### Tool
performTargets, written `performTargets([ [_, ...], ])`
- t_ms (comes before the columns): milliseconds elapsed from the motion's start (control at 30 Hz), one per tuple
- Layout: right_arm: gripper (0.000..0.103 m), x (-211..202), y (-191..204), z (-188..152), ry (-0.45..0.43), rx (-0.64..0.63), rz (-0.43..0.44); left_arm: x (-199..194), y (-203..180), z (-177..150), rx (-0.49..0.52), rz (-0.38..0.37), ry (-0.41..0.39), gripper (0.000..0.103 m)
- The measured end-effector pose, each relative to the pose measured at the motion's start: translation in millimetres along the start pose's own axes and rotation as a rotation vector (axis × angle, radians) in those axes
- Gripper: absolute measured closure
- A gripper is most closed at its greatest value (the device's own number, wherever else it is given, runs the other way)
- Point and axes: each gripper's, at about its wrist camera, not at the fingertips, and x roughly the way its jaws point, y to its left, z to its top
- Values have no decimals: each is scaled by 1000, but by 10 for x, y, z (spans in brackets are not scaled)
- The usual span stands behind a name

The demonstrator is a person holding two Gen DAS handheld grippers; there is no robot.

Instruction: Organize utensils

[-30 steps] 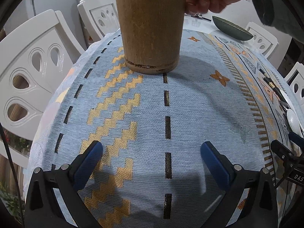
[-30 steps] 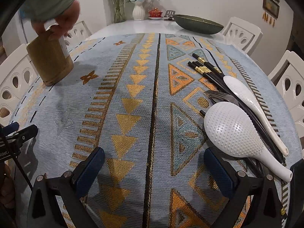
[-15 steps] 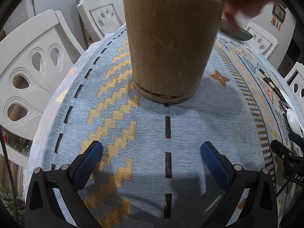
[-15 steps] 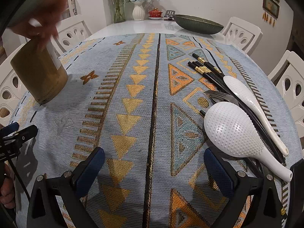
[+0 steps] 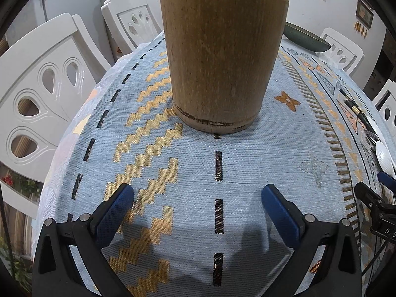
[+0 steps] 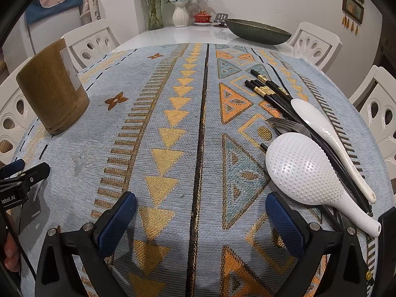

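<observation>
Bamboo holder [image 5: 220,59] stands upright on the patterned blue cloth [image 5: 247,168], straight ahead of the left gripper [image 5: 198,198], whose 2 blue-padded fingers are spread wide over bare cloth, apart from it. On the other side of the table, the right gripper [image 6: 200,208] is likewise spread and holds nothing. Just beside its right finger lies a pile of utensils: a white rice paddle [image 6: 304,173] on top, a white spoon [image 6: 331,143], black chopsticks [image 6: 269,91] and a metal fork [image 6: 284,123] partly hidden beneath them.
</observation>
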Motion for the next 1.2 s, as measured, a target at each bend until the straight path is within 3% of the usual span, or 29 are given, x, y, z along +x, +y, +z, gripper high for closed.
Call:
performTargets([
  [1200,0,-13,-9,-8,26,-23,28,21,-4,-6,-14,9,-4,0],
])
